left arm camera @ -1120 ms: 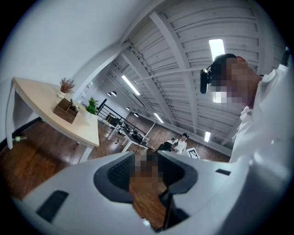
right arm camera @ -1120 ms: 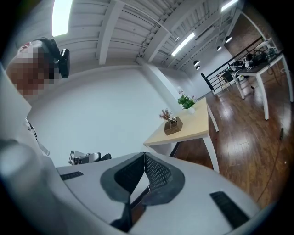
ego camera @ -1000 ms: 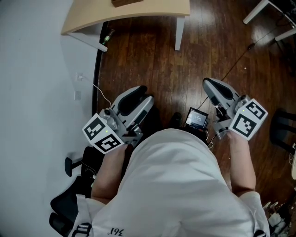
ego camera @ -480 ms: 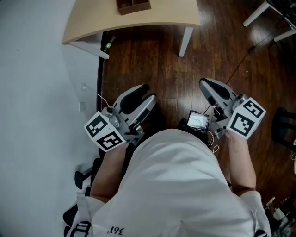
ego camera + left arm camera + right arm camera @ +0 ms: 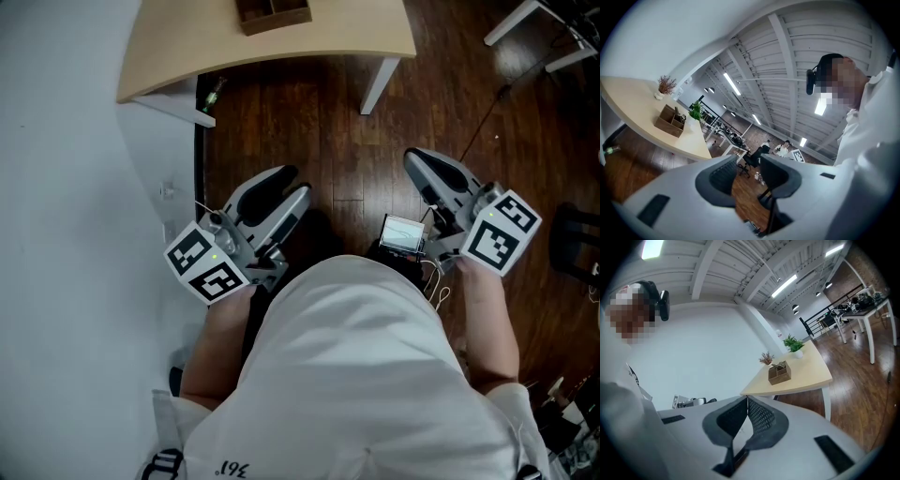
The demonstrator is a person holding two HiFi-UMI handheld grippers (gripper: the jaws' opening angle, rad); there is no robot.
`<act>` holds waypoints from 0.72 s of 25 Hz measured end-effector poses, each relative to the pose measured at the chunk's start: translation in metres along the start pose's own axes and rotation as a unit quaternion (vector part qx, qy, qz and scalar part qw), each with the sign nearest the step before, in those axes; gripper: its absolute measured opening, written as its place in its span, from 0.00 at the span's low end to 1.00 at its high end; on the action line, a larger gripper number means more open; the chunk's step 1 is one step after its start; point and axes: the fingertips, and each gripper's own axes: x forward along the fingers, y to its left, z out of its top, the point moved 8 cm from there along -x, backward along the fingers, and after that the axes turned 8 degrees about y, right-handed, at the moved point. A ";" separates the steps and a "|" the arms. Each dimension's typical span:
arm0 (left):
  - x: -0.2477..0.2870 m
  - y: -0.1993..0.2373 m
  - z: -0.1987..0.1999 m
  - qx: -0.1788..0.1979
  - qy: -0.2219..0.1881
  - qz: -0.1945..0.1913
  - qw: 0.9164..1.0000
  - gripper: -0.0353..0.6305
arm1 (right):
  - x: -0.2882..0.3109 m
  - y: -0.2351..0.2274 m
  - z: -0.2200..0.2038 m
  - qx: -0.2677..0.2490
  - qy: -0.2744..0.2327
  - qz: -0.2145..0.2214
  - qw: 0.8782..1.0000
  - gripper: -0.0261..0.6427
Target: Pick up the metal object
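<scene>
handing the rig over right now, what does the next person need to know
Left tool: jaws apart, empty.
Right tool: jaws together, nothing between them.
Both are held low by the person's waist, above the wood floor.
The table lies ahead with a wooden box on it. Something sits in the box, too small to tell whether it is the metal object.
Done: nothing picked up.
Left: step to the table, find the metal object, grasp it.

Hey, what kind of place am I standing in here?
Probably an open-plan office or workshop loft: a dark wood floor, a pale table carrying a wooden organiser box, more desks farther back, and exposed white ceiling beams with strip lights.
</scene>
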 end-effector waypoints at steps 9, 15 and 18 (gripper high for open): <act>-0.008 -0.007 0.026 0.007 0.002 -0.011 1.000 0.27 | -0.001 0.019 0.023 -0.003 -0.008 -0.007 1.000 0.04; -0.017 -0.005 0.029 0.001 0.003 -0.003 1.000 0.27 | 0.004 0.027 0.030 -0.007 -0.006 -0.004 1.000 0.04; -0.017 -0.008 0.030 0.000 0.004 -0.004 1.000 0.27 | 0.003 0.028 0.031 -0.007 -0.003 -0.006 1.000 0.04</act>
